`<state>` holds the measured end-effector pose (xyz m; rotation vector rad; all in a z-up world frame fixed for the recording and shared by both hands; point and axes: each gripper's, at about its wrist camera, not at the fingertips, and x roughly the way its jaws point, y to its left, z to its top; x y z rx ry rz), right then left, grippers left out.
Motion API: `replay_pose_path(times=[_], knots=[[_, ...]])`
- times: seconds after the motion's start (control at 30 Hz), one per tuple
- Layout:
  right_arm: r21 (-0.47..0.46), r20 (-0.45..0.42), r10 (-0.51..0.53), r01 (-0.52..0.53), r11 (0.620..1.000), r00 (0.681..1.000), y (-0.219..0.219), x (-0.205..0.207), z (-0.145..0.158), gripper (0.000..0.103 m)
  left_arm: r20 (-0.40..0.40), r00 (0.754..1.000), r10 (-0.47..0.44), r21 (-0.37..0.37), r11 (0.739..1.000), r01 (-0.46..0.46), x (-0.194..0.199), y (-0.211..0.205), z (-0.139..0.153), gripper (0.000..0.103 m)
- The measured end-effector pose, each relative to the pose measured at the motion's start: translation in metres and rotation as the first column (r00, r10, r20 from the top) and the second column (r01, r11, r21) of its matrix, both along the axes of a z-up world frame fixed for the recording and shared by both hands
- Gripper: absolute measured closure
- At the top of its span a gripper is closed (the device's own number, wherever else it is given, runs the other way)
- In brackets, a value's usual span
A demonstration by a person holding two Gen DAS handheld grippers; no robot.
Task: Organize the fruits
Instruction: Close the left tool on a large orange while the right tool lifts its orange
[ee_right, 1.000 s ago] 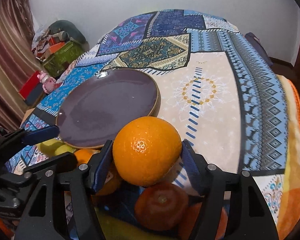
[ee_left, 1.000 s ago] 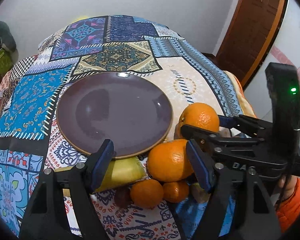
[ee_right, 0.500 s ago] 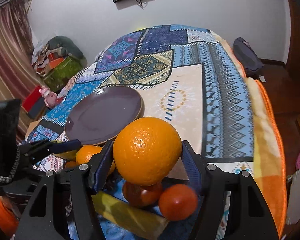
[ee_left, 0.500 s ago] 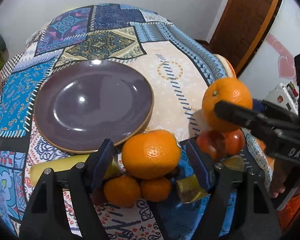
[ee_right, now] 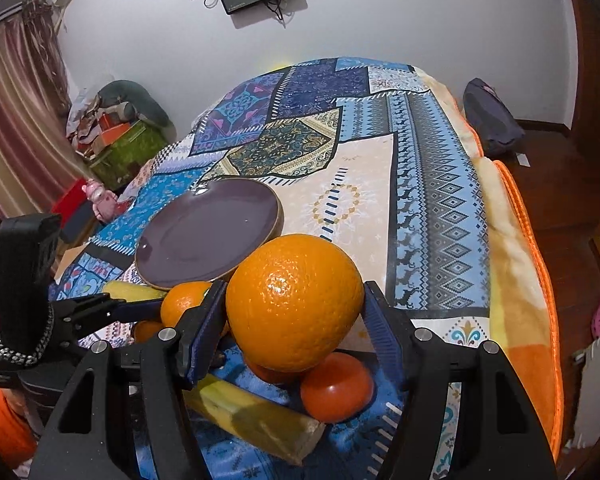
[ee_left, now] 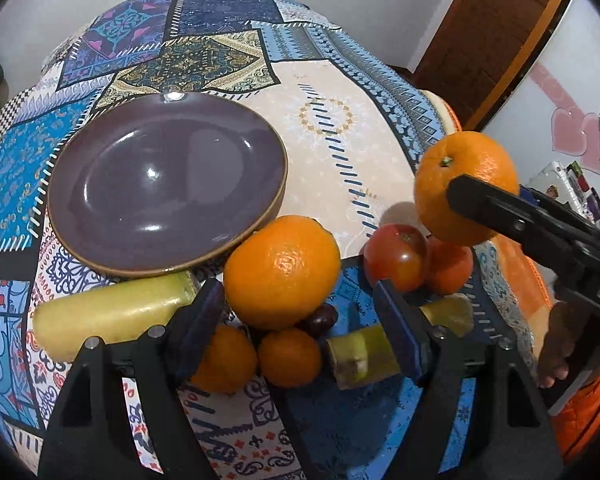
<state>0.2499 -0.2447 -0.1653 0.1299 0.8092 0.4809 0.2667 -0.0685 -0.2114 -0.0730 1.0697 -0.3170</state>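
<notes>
Right gripper is closed on a large orange, held clear of the bedspread; left gripper is spread wide with nothing held.

Progress is judged as barely begun: the purple plate is seen bare, with no fruit yet set on it. The gripped orange is raised to the right of the plate, above the red fruit. A second large orange is found on the patterned bedspread just beside the plate's near rim, framed between the left jaws but not touched. Two small oranges, banana pieces and a dark fruit are noted nearer than the plate. All remaining fruit is presumed still to be placed.
</notes>
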Motion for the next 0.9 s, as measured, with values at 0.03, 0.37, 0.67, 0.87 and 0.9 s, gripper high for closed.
replay_pose_path(times=[0.03,0.37,0.67,0.87,0.9], knots=[[0.002,-0.001,0.001,-0.001,1.000,1.000,0.000,0.000,0.000,0.040,-0.002,1.000,0.006,0.005,1.000,-0.006,0.002,-0.001,0.000,0.027],[0.005,-0.004,-0.005,0.005,1.000,1.000,-0.001,-0.005,-0.002,0.040,-0.035,0.999,0.040,-0.031,0.999,-0.041,0.018,-0.010,-0.019,0.031],[0.011,0.003,-0.010,0.010,1.000,1.000,-0.002,-0.009,0.004,0.040,-0.023,0.999,0.043,-0.042,0.998,-0.044,0.016,-0.009,-0.014,0.038],[0.010,0.032,-0.013,0.012,1.000,0.999,0.000,-0.012,0.016,0.040,0.037,0.999,0.038,-0.069,0.997,-0.035,0.004,-0.002,0.020,0.038],[0.009,0.038,-0.013,0.013,1.000,0.999,0.001,-0.012,0.018,0.040,0.055,0.998,0.040,-0.066,0.997,-0.037,0.002,0.001,0.027,0.038]])
